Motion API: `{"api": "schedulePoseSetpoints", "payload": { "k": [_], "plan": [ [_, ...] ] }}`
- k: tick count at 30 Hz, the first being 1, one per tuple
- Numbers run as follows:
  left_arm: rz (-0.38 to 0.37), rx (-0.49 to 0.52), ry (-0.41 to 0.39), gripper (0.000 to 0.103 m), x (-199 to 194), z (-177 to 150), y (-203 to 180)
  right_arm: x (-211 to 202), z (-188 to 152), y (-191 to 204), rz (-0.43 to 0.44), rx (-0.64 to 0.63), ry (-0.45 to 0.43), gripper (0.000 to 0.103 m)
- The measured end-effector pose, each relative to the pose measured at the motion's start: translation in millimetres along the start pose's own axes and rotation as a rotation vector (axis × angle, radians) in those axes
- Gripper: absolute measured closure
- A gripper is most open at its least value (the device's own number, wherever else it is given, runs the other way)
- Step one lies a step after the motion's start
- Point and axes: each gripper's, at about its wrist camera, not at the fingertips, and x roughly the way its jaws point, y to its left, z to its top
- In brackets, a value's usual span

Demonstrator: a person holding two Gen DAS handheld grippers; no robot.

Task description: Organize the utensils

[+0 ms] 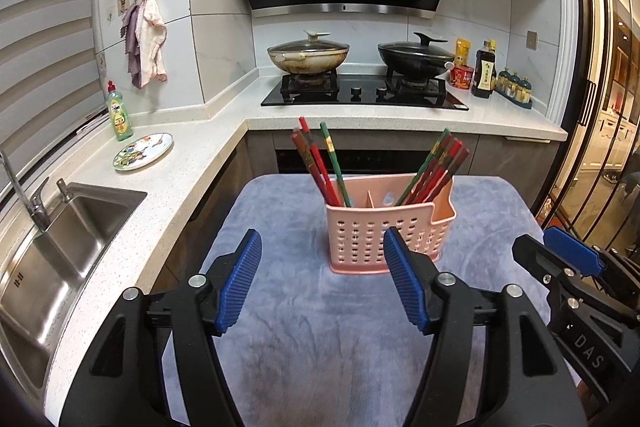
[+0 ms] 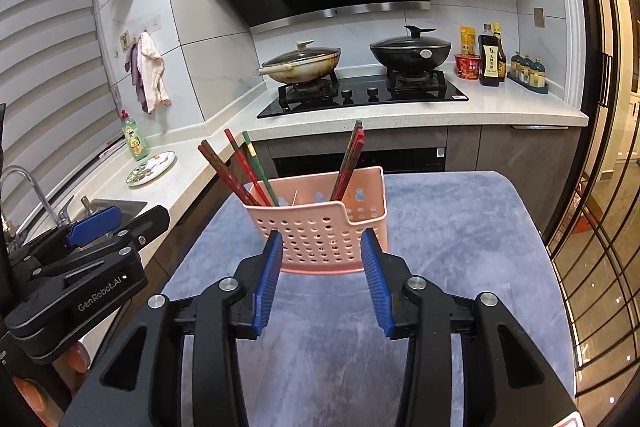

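Note:
A pink perforated utensil holder (image 1: 386,239) stands on a grey-blue mat (image 1: 320,327); it also shows in the right wrist view (image 2: 320,231). Red and green chopsticks lean in its left compartment (image 1: 320,163) and several more in its right compartment (image 1: 434,167). In the right wrist view they show as a left bunch (image 2: 240,167) and a right bunch (image 2: 350,159). My left gripper (image 1: 322,251) is open and empty, just in front of the holder. My right gripper (image 2: 320,255) is open and empty, close to the holder's front wall.
A steel sink (image 1: 60,243) and tap lie to the left in the white counter. A patterned plate (image 1: 143,151) and a green soap bottle (image 1: 119,113) sit behind it. Two lidded pans (image 1: 308,53) stand on the hob, sauce bottles (image 1: 484,71) to its right. Glass doors (image 1: 600,107) are at right.

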Motion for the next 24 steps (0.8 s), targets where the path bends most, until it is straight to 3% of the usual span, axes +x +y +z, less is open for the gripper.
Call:
{"api": "schedulePoseSetpoints", "payload": {
  "k": [11, 18, 24],
  "plan": [
    [0.022, 0.016, 0.041, 0.033, 2, -21, -1, 0, -16, 4, -0.046, -0.041, 0.025, 0.046],
    [0.023, 0.013, 0.061, 0.026, 5, -29, -2, 2, -23, 6, -0.082, -0.067, 0.034, 0.028],
    [0.028, 0.005, 0.078, 0.02, 8, -35, 1, 6, -25, 7, -0.094, -0.071, 0.051, 0.019]
  ]
}}
